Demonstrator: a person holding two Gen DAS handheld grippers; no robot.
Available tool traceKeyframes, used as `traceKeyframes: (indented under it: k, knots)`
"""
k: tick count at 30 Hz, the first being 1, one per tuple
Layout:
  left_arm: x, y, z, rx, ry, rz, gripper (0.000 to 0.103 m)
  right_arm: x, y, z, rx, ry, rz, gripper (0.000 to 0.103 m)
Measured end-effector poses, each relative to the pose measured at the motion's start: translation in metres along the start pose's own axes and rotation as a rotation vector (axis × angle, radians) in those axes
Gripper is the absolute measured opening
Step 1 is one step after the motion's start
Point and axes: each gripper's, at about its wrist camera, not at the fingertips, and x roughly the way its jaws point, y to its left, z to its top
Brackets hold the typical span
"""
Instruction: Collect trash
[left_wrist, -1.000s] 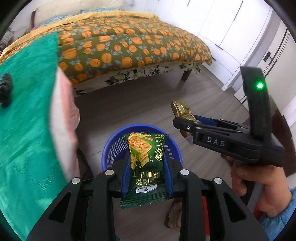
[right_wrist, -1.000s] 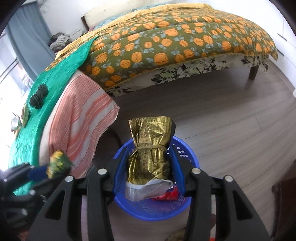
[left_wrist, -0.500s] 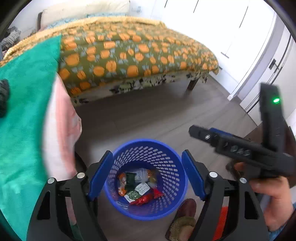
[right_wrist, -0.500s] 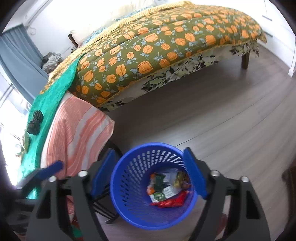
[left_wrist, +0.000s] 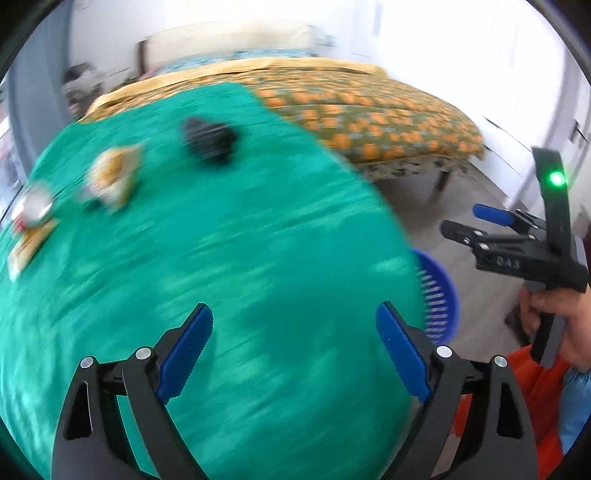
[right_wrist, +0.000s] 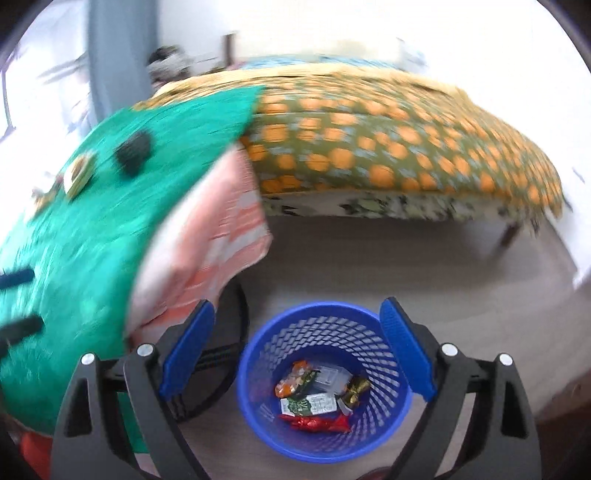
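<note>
A blue mesh bin (right_wrist: 325, 384) stands on the floor with several wrappers in it, among them a gold one (right_wrist: 354, 387) and a green-and-white one (right_wrist: 308, 403). My right gripper (right_wrist: 297, 354) is open and empty above the bin. My left gripper (left_wrist: 293, 350) is open and empty over a green cloth (left_wrist: 207, 273). On the cloth's far left lie a yellowish wrapper (left_wrist: 112, 177), a shiny wrapper (left_wrist: 35, 206) and a flat packet (left_wrist: 27, 247), all blurred. The bin's edge (left_wrist: 437, 295) and the right gripper (left_wrist: 465, 225) show in the left wrist view.
A dark lumpy object (left_wrist: 208, 138) lies on the green cloth. A striped pink cloth (right_wrist: 218, 236) hangs off its edge beside the bin. A bed with an orange-patterned cover (right_wrist: 388, 140) stands behind, with wooden floor (right_wrist: 406, 266) between.
Both grippers opened and dropped their wrappers into the bin. The left gripper then swung left from the bin to over the green cloth. The right gripper stays above the bin.
</note>
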Motion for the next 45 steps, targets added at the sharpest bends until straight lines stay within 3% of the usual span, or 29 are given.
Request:
traceKeyframes:
  k: [5,10,13,17,25,29,34,36,39,41,45]
  knots:
    - [-0.037,0.07,-0.027,-0.112,-0.017,0.057,0.09,-0.014,0.086,0.005,-0.121,-0.023,0.109,0.088]
    - [-0.059,0.127,-0.04,-0.106,-0.016,0.164,0.092,-0.023,0.172,0.025,-0.23,-0.008,0.227,0.088]
    - [-0.063,0.157,-0.047,-0.135,-0.001,0.209,0.092,-0.008,0.218,0.04,-0.265,0.038,0.272,0.088]
    - [-0.072,0.199,-0.055,-0.202,0.007,0.213,0.092,0.019,0.262,0.049,-0.322,0.072,0.283,0.088]
    - [-0.054,0.264,-0.019,-0.213,-0.015,0.235,0.092,0.037,0.272,0.043,-0.311,0.104,0.296,0.09]
    - [-0.028,0.291,0.017,-0.165,-0.009,0.266,0.092,0.038,0.274,0.041,-0.315,0.098,0.284,0.09]
    - [0.004,0.297,0.046,-0.06,0.033,0.277,0.091,0.038,0.271,0.042,-0.308,0.101,0.293,0.09]
    - [0.016,0.296,0.052,-0.035,0.048,0.274,0.083,0.038,0.271,0.042,-0.307,0.101,0.293,0.09]
    - [0.025,0.295,0.057,-0.024,0.062,0.25,0.06,0.038,0.271,0.042,-0.306,0.101,0.294,0.09]
    - [0.024,0.293,0.057,-0.052,0.064,0.229,0.028,0.037,0.27,0.042,-0.303,0.101,0.297,0.09]
    - [0.009,0.279,0.045,-0.101,0.06,0.198,0.025,0.036,0.27,0.041,-0.301,0.101,0.3,0.09]
